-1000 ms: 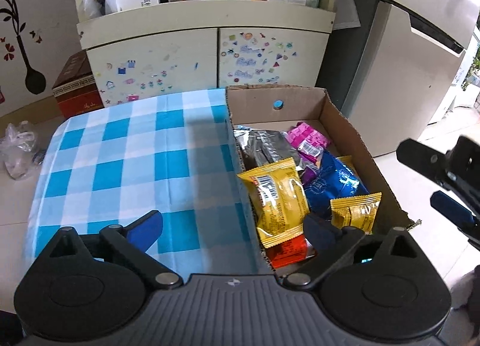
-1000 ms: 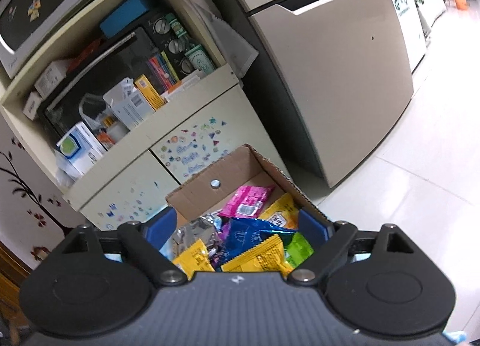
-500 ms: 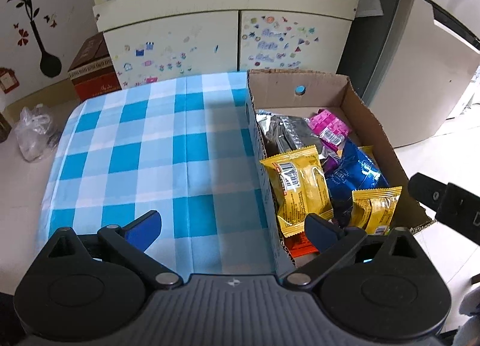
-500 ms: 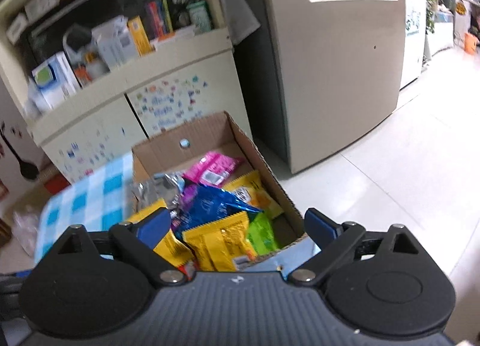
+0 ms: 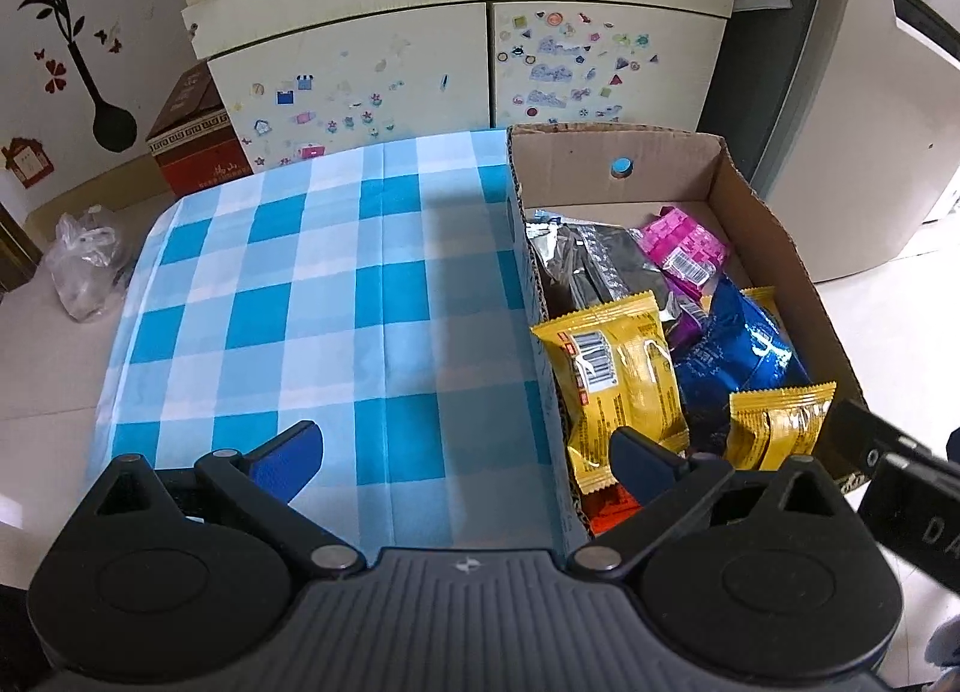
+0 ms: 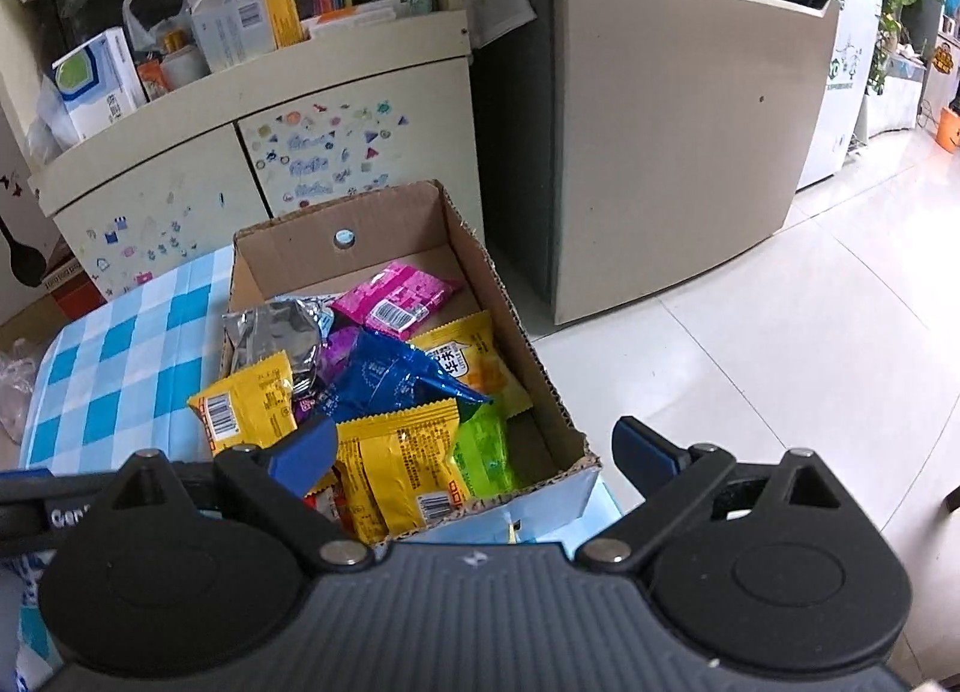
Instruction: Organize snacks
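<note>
- A cardboard box (image 6: 516, 326) sits on the right end of a table under a blue-and-white checked tablecloth (image 5: 336, 296); its left wall runs along the cloth and its right wall is at the table's edge.
- The box is full of snack packets in a loose heap. A large yellow packet (image 5: 612, 368) with a barcode leans against the left wall at the near end.
- Just right of it lies a shiny blue packet (image 6: 390, 374), with a smaller yellow sachet (image 6: 408, 464) in front of it and a green packet (image 6: 483, 449) at the near right corner.
- Farther back are a silver foil bag (image 6: 276, 332) on the left and a pink packet (image 6: 399, 296) toward the far wall; another yellow packet (image 6: 474, 362) lies by the right wall. A red wrapper (image 5: 606, 506) peeks out at the near end.
- The left gripper (image 5: 468, 452) hangs over the near edge of the table, fingers spread wide and empty: one blue tip over the cloth, the other over the box's near left corner.
- The right gripper (image 6: 474, 446) hovers above the near end of the box; its jaws have just been opening and stand wide apart with nothing pinched, the left tip over the snacks, the right tip out over the floor.
- Behind the table stands a cream cabinet (image 5: 420, 62) with stickers on its doors, and to its right a beige refrigerator (image 6: 678, 110).
</note>
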Available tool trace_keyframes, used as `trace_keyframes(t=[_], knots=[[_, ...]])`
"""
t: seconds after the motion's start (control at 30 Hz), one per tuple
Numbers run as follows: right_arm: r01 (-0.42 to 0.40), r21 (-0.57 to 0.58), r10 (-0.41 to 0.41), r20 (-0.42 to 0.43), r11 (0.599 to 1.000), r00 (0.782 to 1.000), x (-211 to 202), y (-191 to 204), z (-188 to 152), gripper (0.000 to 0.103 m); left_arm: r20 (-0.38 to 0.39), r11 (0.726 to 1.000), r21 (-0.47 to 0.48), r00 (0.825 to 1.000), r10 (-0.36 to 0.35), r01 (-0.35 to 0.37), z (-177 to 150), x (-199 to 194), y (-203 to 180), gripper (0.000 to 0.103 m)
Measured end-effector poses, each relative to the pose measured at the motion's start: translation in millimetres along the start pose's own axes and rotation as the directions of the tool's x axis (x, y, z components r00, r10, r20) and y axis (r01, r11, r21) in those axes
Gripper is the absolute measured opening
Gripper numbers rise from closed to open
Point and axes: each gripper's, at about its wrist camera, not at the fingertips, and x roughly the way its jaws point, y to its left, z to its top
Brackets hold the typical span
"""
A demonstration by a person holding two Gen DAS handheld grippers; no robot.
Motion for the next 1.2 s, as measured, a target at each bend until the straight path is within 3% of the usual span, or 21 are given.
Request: trace_keyframes(t=[1.2], knots=[[0.016,-0.007,-0.016,-0.039,1.0,0.999,25,7,-5,0.098,-0.002,0.995,0.08,0.998,0.065,-0.064,2,18,-16,0.103]])
